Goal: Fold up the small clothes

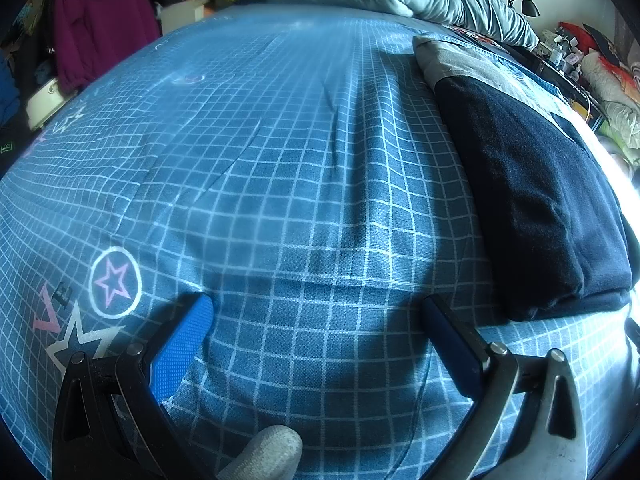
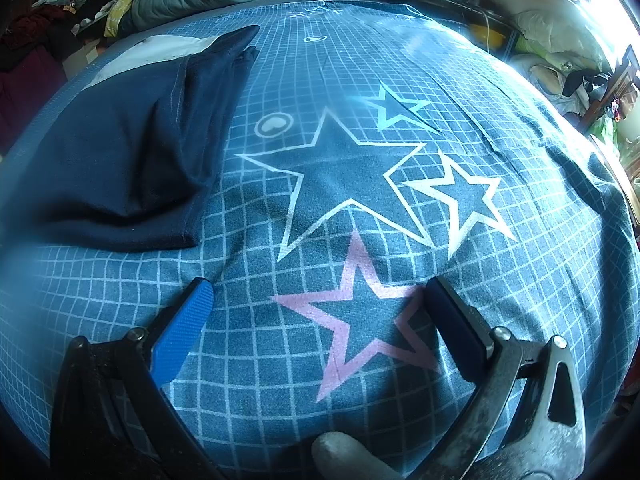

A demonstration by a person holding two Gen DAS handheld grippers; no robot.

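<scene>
Blue bedspread (image 1: 280, 160), folded garment (image 1: 532, 200) beyond empty jaws

1. Bedsheet (image 1: 280, 160), blue w/ white grid: pink "V" plus smaller dark "E" printed at lower left in left wrist view (image 1: 54, 308). Rest of word cut off by frame edge, can't read.
2. Same sheet, signs only, no txt: pink star in white circle (image 1: 115, 282); heart in circle (image 2: 274, 125); big white-outline star (image 2: 340, 176).
3. No other legible labels, brands or nos.
</scene>
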